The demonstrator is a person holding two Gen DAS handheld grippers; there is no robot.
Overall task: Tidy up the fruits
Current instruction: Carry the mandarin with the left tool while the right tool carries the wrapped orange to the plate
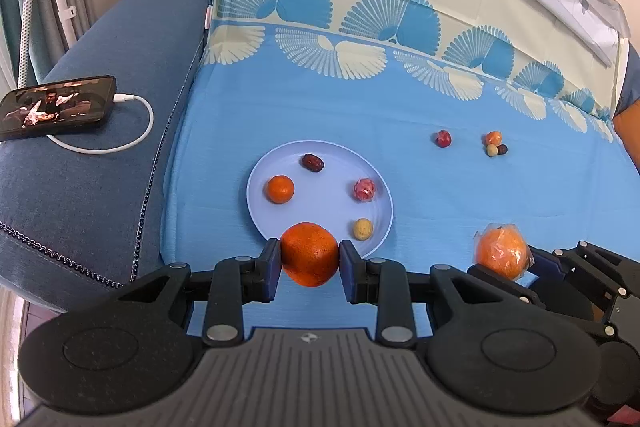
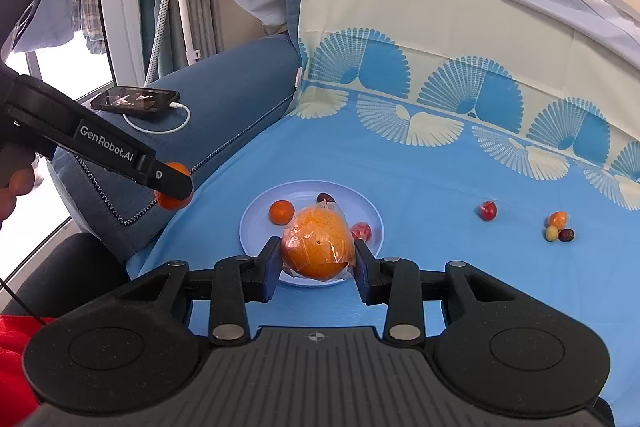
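The left gripper [image 1: 309, 254] is clamped on a bare orange [image 1: 310, 253], its two blue pads pressing the fruit from either side, at the 6 o'clock edge of the plate [image 1: 320, 199] as the left wrist camera sees it. The right gripper [image 2: 316, 251] is closed on a second orange wrapped in clear plastic [image 2: 318, 243], which hangs in front of the plate's near half in its own view.

The pale blue plate sits on a blue cloth [image 1: 400, 115] with a fan pattern along its far border. On the plate, seen from the left wrist: a small tangerine [image 1: 279, 189] at 9 o'clock, a dark red date [image 1: 312, 162] at 11 o'clock, a red wrapped sweet-like piece [image 1: 364, 189] at 3 o'clock (what it is cannot be told), and a small yellowish round fruit [image 1: 362, 228] at 5 o'clock.

Off the plate, well apart toward 2 o'clock, a small red fruit [image 1: 443, 139] lies alone. Further right is a tight cluster: a small orange fruit [image 1: 493, 137], a yellowish one [image 1: 492, 150] and a dark one [image 1: 502, 148], touching or nearly so.

At 9 o'clock from the plate, a phone [image 1: 56, 107] with a lit screen lies on the blue sofa arm [image 1: 120, 187], a white cable [image 1: 136, 131] plugged into it.
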